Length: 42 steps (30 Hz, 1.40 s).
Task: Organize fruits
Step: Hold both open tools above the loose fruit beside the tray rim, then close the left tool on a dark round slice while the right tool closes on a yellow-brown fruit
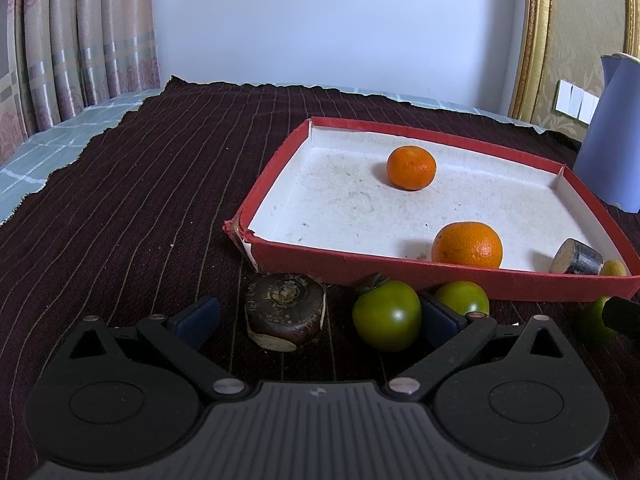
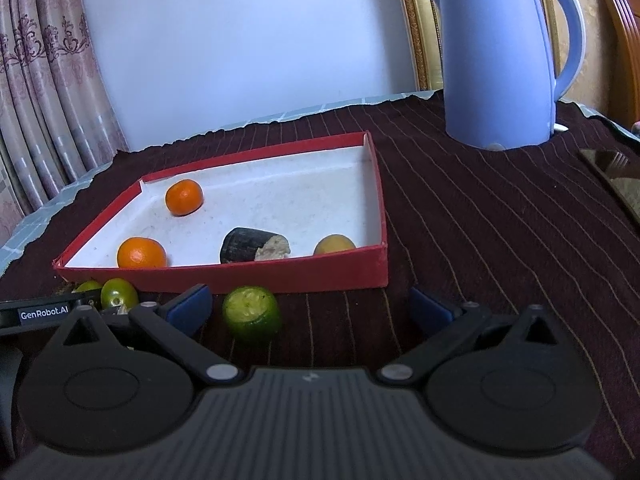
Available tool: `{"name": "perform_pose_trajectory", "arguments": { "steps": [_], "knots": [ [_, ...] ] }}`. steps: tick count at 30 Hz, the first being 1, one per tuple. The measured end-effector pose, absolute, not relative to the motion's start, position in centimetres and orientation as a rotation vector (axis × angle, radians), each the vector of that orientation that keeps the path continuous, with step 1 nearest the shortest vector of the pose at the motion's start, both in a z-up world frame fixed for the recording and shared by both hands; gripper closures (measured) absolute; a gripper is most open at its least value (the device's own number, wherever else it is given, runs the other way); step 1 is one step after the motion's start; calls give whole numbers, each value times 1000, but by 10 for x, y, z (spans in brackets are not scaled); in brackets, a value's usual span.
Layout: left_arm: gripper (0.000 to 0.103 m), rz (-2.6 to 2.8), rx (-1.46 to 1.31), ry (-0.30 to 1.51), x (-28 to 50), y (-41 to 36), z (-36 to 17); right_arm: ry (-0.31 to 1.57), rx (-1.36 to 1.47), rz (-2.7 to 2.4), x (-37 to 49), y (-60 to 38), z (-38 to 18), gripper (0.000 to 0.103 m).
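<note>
- Worktop (image 1: 120, 200): dark maroon cloth with thin pale stripes over a light blue checked cover; white wall and patterned curtains (image 1: 60, 40) behind.
- Blue kettle (image 2: 500, 60) stands at the far right, near the red tray (image 2: 280, 278).
- Tray holds two oranges (image 1: 411, 168), (image 1: 467, 245).
- Green tomato (image 1: 387, 316) on the cloth, between the left tongs (image 1: 316, 320), spread wide.
- Right tongs (image 2: 310, 312) wide, empty; cut green fruit (image 2: 251, 314) between them.
</note>
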<state>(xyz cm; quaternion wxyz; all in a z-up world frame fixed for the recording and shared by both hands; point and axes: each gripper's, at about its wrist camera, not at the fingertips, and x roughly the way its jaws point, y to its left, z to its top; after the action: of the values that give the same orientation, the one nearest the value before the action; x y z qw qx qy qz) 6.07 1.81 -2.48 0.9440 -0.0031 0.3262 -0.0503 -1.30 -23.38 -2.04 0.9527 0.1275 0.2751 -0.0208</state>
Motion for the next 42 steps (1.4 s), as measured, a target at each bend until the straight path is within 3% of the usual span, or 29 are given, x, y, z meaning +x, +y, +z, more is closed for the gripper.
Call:
{"name": "perform_pose_trajectory", "arguments": {
  "steps": [14, 24, 31, 37, 42],
  "knots": [
    [0, -106, 43, 689, 64, 15, -25, 553, 233, -56, -13, -230, -19, 0],
    [0, -173, 89, 849, 82, 16, -13, 508, 158, -56, -28, -218, -11, 0],
    [0, -201, 97, 735, 70, 23, -16, 482, 96, -19, -44, -201, -4, 0],
    [0, -80, 220, 456, 26, 37, 14, 479, 39, 28, -53, -190, 2, 0],
    [0, 51, 274, 437, 27, 54, 18, 509, 30, 58, -53, -180, -2, 0]
  ]
}}
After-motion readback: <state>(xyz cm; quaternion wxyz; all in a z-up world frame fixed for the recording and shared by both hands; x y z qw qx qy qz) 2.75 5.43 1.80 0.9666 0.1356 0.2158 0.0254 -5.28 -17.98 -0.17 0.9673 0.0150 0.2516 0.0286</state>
